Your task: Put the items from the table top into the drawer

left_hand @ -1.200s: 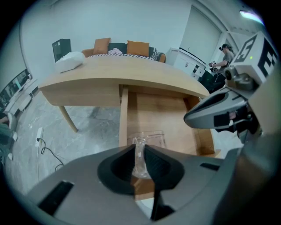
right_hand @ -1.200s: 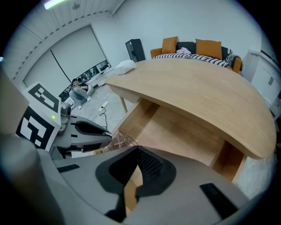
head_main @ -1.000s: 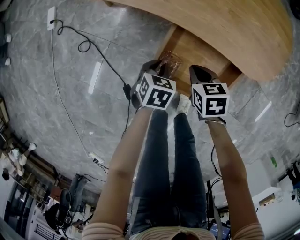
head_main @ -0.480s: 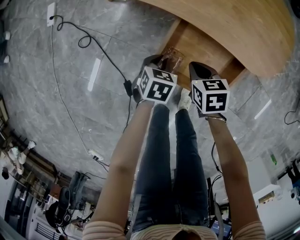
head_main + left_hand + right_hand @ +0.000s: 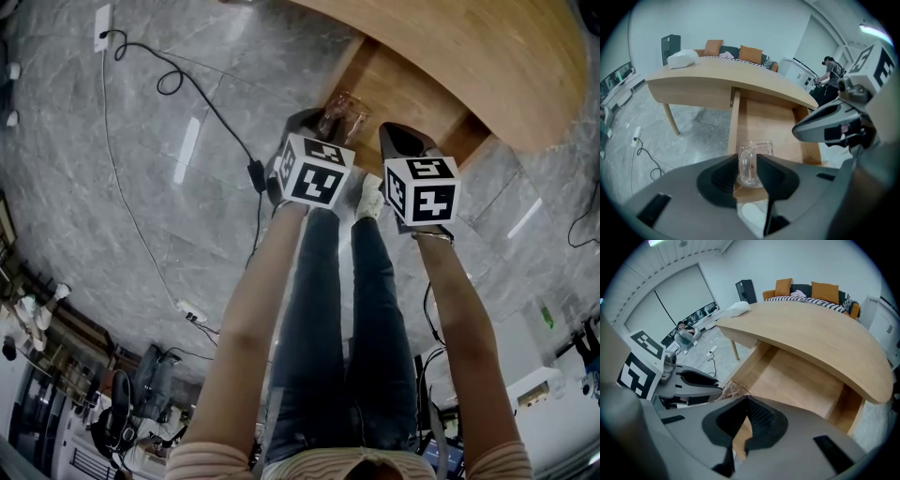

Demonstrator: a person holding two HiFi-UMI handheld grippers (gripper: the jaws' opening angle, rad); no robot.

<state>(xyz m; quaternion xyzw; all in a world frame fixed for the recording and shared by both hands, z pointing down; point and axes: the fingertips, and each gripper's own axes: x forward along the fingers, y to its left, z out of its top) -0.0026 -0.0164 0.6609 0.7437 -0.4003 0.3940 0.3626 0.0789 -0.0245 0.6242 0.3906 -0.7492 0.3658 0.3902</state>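
A clear glass mug (image 5: pixel 757 147) stands in the open wooden drawer (image 5: pixel 764 115) close to its front edge. Its handle lies between the jaws of my left gripper (image 5: pixel 749 163), which have just been opening and now stand a little apart around it. From the head view the mug (image 5: pixel 342 114) shows just beyond the left gripper (image 5: pixel 319 127). My right gripper (image 5: pixel 746 400) hovers over the drawer (image 5: pixel 797 380) with its tips together and nothing in them. It sits to the right of the left one (image 5: pixel 401 142).
A white bundle (image 5: pixel 682 58) lies at the far end of the curved wooden table top (image 5: pixel 740 77). A power strip and cable (image 5: pixel 141 66) trail across the grey marble floor. The person's legs and shoes (image 5: pixel 367 202) stand below the drawer front.
Both grippers stay almost where they were over the drawer's front. The mug shows slightly farther from the left gripper's marker cube than a second ago.
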